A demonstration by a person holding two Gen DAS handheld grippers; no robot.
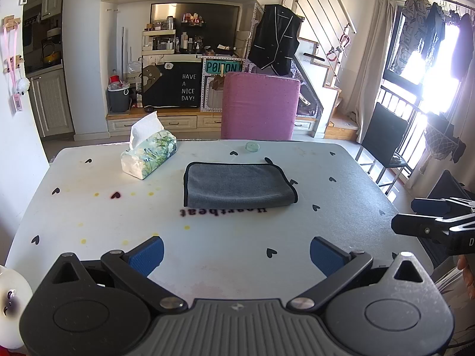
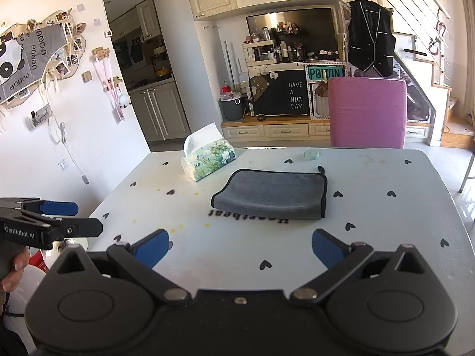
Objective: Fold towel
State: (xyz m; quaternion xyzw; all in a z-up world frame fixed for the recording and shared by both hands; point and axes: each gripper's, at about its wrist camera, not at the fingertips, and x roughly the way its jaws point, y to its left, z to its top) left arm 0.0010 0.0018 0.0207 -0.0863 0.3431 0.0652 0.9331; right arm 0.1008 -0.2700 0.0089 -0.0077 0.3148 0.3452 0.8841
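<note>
A grey towel lies folded on the white counter, beyond both grippers. The left gripper and right gripper hover above the near edge, fingers spread apart, empty. A tissue pack sits left of the towel.

Strong daylight floods in through the window at 2 o'clock in the left wrist view, blown out to white glare. The table is evenly bright with soft shadows. Fisheye bending curves both pictures' edges, and corners vignette dark.
</note>
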